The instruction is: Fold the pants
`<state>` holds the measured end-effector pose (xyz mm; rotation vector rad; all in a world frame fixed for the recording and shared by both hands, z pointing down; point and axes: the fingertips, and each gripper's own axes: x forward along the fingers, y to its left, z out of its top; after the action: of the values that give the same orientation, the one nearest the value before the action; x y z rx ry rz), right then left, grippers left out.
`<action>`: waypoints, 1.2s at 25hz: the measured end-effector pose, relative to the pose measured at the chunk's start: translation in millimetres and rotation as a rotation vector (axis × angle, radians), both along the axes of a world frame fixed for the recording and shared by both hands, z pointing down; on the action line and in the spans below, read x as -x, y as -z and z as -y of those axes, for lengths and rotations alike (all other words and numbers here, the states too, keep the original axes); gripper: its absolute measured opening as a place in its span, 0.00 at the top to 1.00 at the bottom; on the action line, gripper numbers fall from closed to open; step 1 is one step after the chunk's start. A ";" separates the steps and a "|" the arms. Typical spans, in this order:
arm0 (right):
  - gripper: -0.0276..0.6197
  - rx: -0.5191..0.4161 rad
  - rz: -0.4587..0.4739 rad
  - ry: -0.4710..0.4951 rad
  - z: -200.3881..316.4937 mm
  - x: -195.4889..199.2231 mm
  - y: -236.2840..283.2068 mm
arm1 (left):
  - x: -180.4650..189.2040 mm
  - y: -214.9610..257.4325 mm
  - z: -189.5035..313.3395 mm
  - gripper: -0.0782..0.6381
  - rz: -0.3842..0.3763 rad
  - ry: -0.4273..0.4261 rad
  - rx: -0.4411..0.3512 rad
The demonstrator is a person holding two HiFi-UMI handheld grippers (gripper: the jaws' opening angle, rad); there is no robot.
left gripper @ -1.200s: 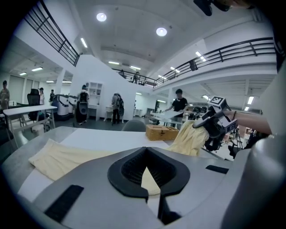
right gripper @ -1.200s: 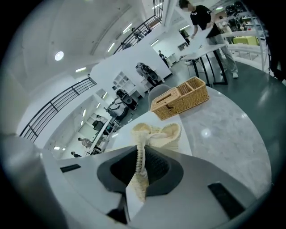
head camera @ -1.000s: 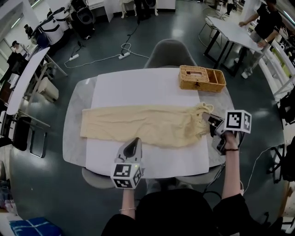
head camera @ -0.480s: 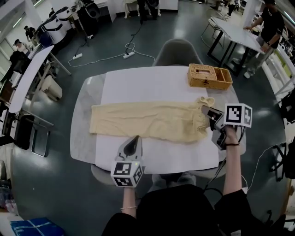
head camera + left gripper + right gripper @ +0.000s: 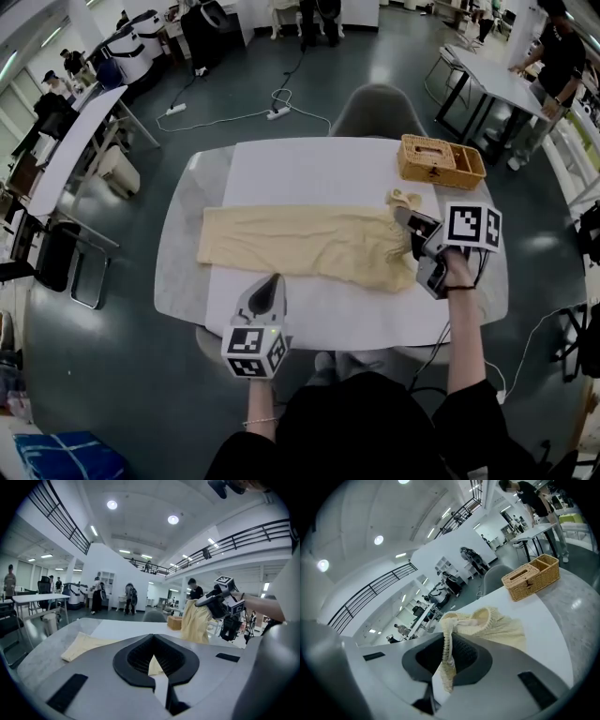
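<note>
Cream pants (image 5: 300,244) lie lengthwise across the white sheet (image 5: 309,164) on the table (image 5: 178,272), legs to the left. My right gripper (image 5: 401,217) is shut on the ribbed waistband (image 5: 447,639) and holds that end raised off the table, so the cloth hangs bunched below it (image 5: 194,620). My left gripper (image 5: 273,279) hovers at the near edge of the pants around mid-length. Its jaws are shut and nothing is visibly held; the flat legs (image 5: 82,644) show beyond them.
A wicker basket (image 5: 441,161) stands at the table's far right corner, just beyond the raised waistband. A grey chair (image 5: 380,103) sits behind the table. Other tables and people stand around the room.
My right gripper has carried the waistband left along the table and a little higher, bunching that end. My left gripper has shifted left along the near edge of the pants.
</note>
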<state>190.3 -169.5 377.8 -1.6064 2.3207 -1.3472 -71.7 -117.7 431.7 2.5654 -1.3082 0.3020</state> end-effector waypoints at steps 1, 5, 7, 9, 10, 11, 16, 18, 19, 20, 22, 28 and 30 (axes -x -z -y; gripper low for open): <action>0.90 -0.007 0.016 0.016 1.5 4.4 1.3 | 0.3 1.1 -1.0 0.87 -0.001 0.011 -0.002; 0.90 -0.028 0.071 0.074 5.4 16.7 4.7 | -1.4 3.2 -9.9 0.87 0.000 0.052 -0.006; 0.90 -0.031 0.080 0.094 5.4 17.3 4.9 | -5.4 2.1 -16.9 0.87 0.005 0.068 -0.004; 0.90 -0.032 0.079 0.115 7.3 20.1 6.6 | -7.1 2.3 -20.9 0.87 0.007 0.089 -0.003; 0.90 -0.035 0.085 0.127 9.4 23.7 8.0 | -7.4 2.8 -21.7 0.87 0.006 0.099 -0.003; 0.90 -0.038 0.094 0.141 11.6 27.8 9.0 | -8.0 2.8 -22.6 0.87 0.006 0.106 -0.004; 0.90 -0.054 0.138 0.198 11.0 39.1 10.1 | -14.0 1.1 -34.2 0.87 -0.003 0.138 -0.006; 0.90 -0.055 0.139 0.204 18.4 51.2 14.6 | -1.6 6.7 -28.8 0.87 -0.013 0.152 -0.007; 0.90 -0.053 0.132 0.204 24.7 59.5 16.3 | 8.5 8.9 -22.9 0.87 -0.019 0.157 -0.003; 0.90 -0.051 0.128 0.205 31.7 68.9 17.8 | 19.4 10.4 -15.9 0.87 -0.029 0.163 0.002; 0.90 -0.051 0.146 0.213 44.8 88.3 21.5 | 38.5 11.5 -2.3 0.87 -0.045 0.172 0.011; 0.90 -0.062 0.088 0.193 68.6 115.1 22.2 | 70.0 0.4 18.5 0.87 -0.052 0.145 0.043; 0.90 -0.066 0.098 0.184 75.2 132.2 22.0 | 82.0 -3.9 24.8 0.87 -0.045 0.116 0.056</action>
<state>58.1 -244.6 355.8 -1.3060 2.4770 -1.3313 -153.6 -142.5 435.6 2.4245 -1.4051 0.2542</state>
